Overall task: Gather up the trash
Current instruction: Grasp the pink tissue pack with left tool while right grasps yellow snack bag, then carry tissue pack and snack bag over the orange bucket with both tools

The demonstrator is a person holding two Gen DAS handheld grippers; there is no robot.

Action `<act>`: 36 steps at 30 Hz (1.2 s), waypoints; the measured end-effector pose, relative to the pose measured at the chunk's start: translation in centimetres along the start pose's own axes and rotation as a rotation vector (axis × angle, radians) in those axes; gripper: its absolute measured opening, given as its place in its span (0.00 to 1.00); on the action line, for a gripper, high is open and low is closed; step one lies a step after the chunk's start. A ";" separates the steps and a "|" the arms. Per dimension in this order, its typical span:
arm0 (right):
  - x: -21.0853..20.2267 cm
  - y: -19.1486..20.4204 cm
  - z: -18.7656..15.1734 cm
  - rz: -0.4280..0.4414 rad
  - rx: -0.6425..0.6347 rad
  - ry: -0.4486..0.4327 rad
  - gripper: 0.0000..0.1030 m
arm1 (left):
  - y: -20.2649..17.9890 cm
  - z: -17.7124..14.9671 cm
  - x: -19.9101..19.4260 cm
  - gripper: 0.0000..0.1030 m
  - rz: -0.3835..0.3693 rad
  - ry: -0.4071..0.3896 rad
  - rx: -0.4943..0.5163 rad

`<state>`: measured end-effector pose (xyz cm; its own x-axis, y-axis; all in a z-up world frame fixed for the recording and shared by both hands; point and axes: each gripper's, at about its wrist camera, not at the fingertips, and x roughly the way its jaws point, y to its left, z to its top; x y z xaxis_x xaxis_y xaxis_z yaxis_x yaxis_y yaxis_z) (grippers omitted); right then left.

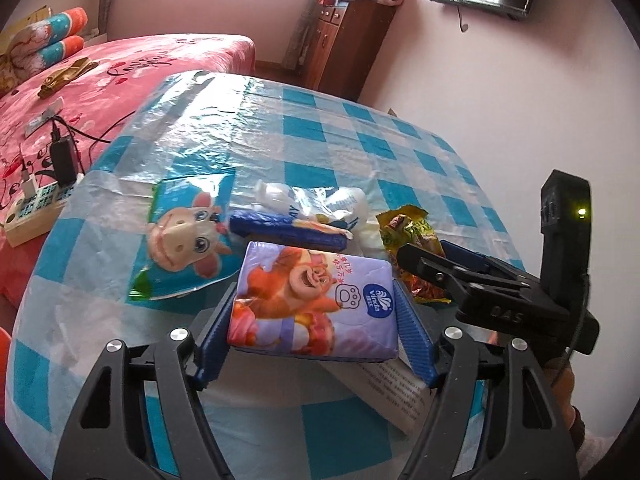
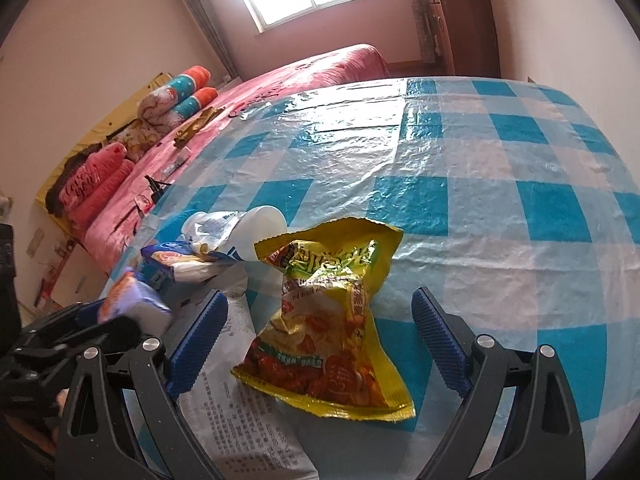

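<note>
A purple tissue pack (image 1: 316, 308) with a cartoon bear sits between the blue pads of my left gripper (image 1: 315, 286), which press on both its sides. In the right wrist view the pack (image 2: 136, 300) shows at the left, a little above the checked tablecloth (image 2: 480, 200). My right gripper (image 2: 319, 294) stands open, its fingers on either side of a crumpled yellow snack bag (image 2: 328, 320) that lies on the table. A blue cow-print wrapper (image 1: 184, 240), a dark blue packet (image 1: 288, 232) and white plastic bottles (image 1: 276, 194) lie behind the pack.
A printed paper sheet (image 2: 240, 408) lies under the snack bag and my right gripper's left finger. A pink bed (image 1: 120, 68) runs along the table's left side, with a power strip and chargers (image 1: 36, 208) on it. A wooden cabinet (image 1: 344, 40) stands at the far wall.
</note>
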<state>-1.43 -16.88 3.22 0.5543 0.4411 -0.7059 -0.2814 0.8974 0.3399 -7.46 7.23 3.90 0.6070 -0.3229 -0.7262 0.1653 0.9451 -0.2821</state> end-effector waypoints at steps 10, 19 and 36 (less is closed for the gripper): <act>1.1 0.9 0.6 -0.066 -0.036 0.019 0.76 | 1.8 -0.7 -1.5 0.71 0.009 -0.020 -0.040; 1.5 1.6 0.5 -0.153 -0.077 0.026 0.59 | 3.7 -1.3 -2.0 0.71 0.015 -0.022 -0.077; 1.2 3.6 0.0 -0.234 -0.162 -0.003 0.35 | 5.8 -2.5 -2.9 0.71 -0.012 -0.039 -0.110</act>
<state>-1.81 -13.13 3.57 0.6209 0.2228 -0.7516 -0.2672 0.9615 0.0643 -10.21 13.51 2.81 0.6358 -0.3300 -0.6978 0.0879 0.9291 -0.3593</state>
